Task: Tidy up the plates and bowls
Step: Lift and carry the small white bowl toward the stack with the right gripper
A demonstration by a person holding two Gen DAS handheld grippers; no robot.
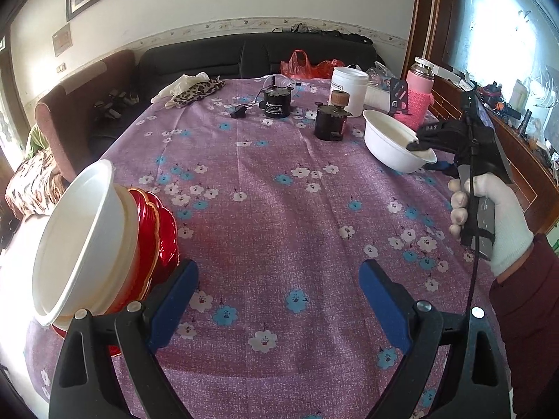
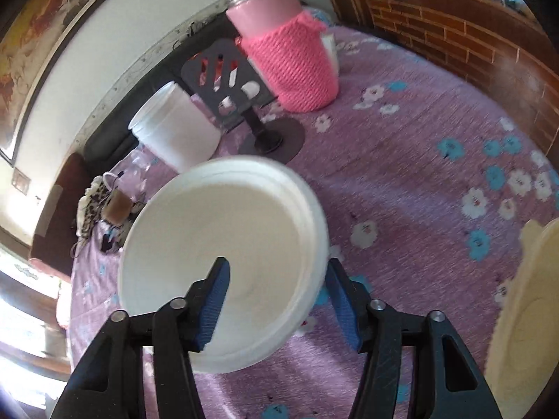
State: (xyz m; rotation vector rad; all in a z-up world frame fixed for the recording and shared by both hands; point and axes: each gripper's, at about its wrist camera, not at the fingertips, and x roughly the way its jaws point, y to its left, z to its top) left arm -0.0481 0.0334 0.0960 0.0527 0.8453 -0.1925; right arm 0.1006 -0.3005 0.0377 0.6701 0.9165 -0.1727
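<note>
A white bowl (image 2: 223, 255) sits between my right gripper's (image 2: 279, 296) blue fingers, one finger inside it and one outside its rim. In the left wrist view the same bowl (image 1: 394, 143) hangs tilted above the purple flowered tablecloth (image 1: 279, 209), with the right gripper (image 1: 424, 146) shut on its rim. My left gripper (image 1: 279, 289) is open and empty over the cloth. Beside its left finger stands a stack of white bowls (image 1: 80, 244) on red plates (image 1: 160, 237). A cream plate (image 2: 524, 307) stands at the right edge of the right wrist view.
At the table's far side stand a pink knit-covered flask (image 2: 290, 59), a white tub (image 2: 174, 132), a black stand (image 2: 244, 104), two small dark motors (image 1: 276, 103) and a leopard-print cloth (image 1: 195, 90). A dark sofa (image 1: 209, 56) lies behind and a brick-faced counter (image 2: 454, 35) at right.
</note>
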